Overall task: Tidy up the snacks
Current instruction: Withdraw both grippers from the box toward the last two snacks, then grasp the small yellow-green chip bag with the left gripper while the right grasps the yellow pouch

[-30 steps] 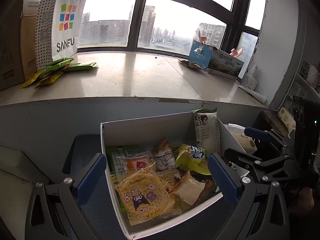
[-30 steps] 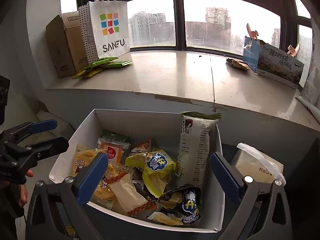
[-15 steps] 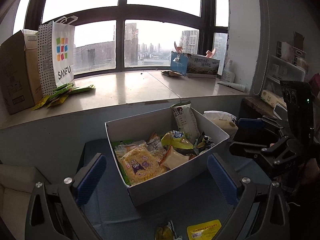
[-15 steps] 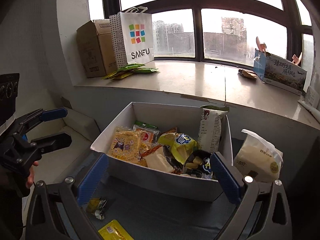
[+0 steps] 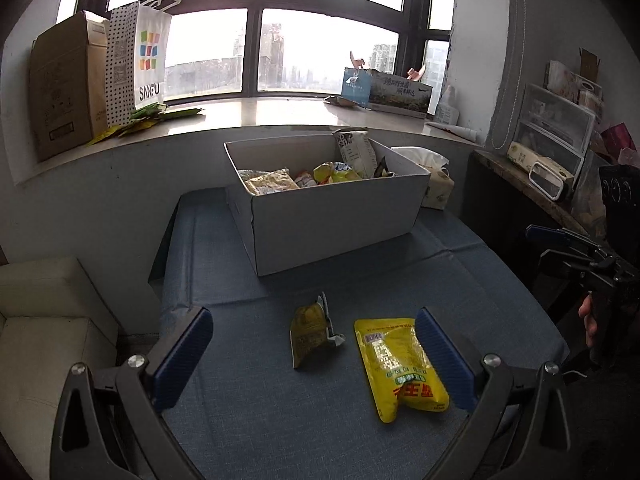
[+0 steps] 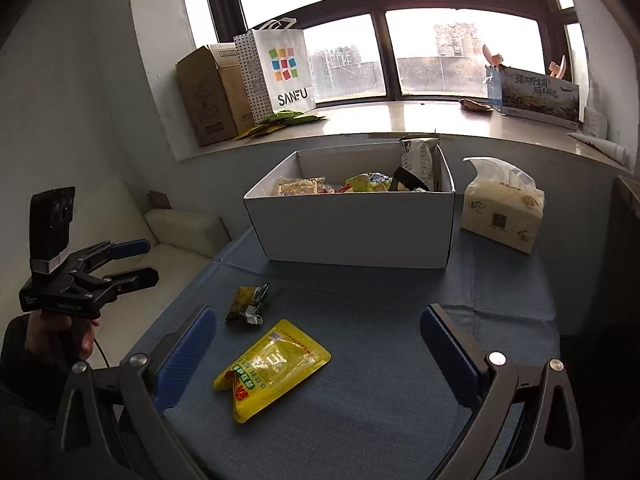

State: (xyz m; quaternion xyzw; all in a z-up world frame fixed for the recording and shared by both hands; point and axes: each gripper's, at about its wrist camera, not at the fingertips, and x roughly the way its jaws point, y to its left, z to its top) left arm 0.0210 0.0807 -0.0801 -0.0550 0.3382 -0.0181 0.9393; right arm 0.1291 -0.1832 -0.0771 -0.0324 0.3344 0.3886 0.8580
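Both grippers have pulled back and away from the white cardboard box (image 5: 332,216) since a second ago, so the box that filled each view then now sits further off, toward the window end of the blue-grey cloth-covered table (image 6: 380,360), with bare cloth in front of it. Behind the table runs a pale stone windowsill (image 5: 260,114), where a brown cardboard carton (image 5: 64,88) and a white paper shopping bag with coloured squares (image 5: 150,60) stand at one end and a long blue printed box (image 6: 536,94) at the other. Inside the white box lie several snack packets, among them a pale yellow cracker packet (image 5: 270,180) and a tall white packet (image 6: 418,158) leaning upright against the box wall. A soft pack of cream-coloured tissues (image 6: 502,208) stands on the cloth just beside the box. Two snacks lie outside the box on the near cloth: a flat bright yellow pouch (image 6: 276,366) and, near it but apart, a small crumpled olive-green wrapper (image 5: 312,330). The left gripper (image 5: 316,356) is spread wide and empty, its blue pads either side of these two packets without touching. The right gripper (image 6: 316,358) is likewise wide apart and holds nothing.
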